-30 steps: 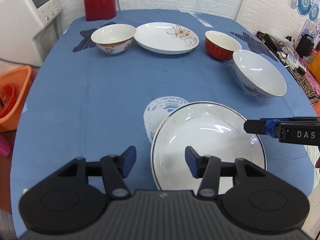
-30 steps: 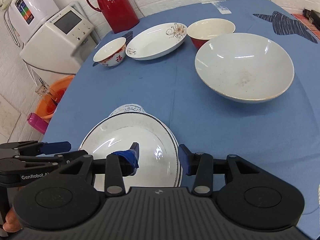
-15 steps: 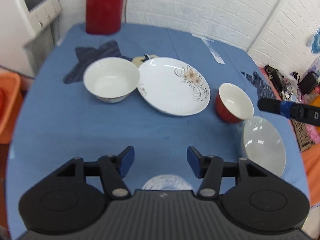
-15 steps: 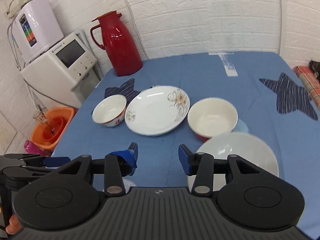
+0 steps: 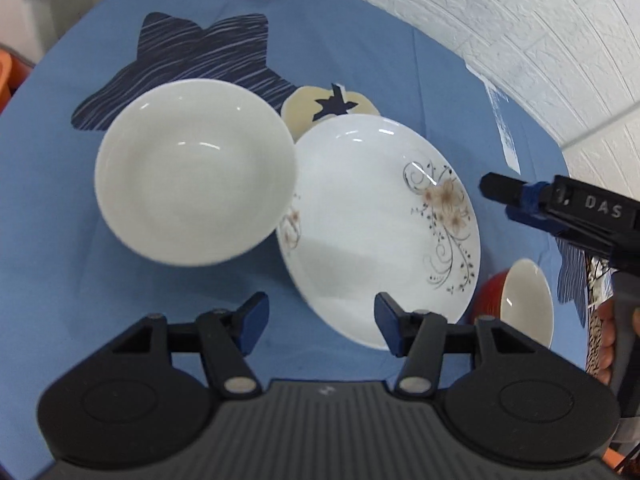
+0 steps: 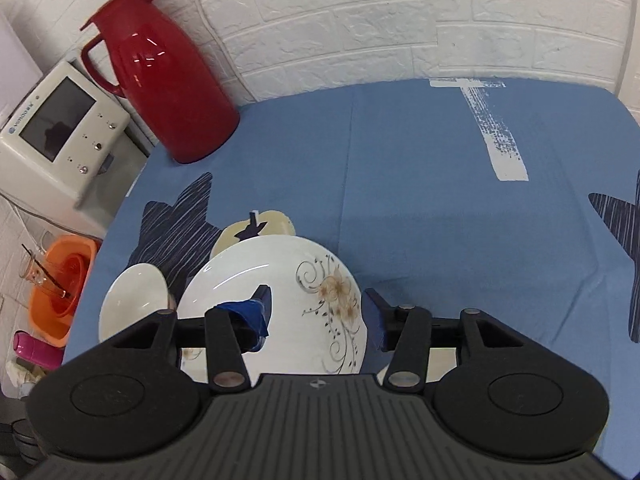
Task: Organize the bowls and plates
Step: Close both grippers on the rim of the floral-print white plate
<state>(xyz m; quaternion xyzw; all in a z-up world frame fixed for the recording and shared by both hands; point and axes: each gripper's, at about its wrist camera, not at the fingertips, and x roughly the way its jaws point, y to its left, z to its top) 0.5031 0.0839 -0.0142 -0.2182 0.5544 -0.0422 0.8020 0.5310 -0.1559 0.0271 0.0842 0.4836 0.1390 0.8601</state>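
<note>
white bowl centre-left of left wrist view, rim meeting floral plate mid-frame on desk | my left hand-held gripper released, empty, low centre | red bowl lower right | my right hand-held gripper released over plate's near edge

a home dining corner: a table under a blue cloth printed with dark striped stars stands against a white brick-pattern wall, with a glossy red plastic thermos jug, a white countertop water dispenser with a dark screen, and an orange plastic basin beside it.
</note>
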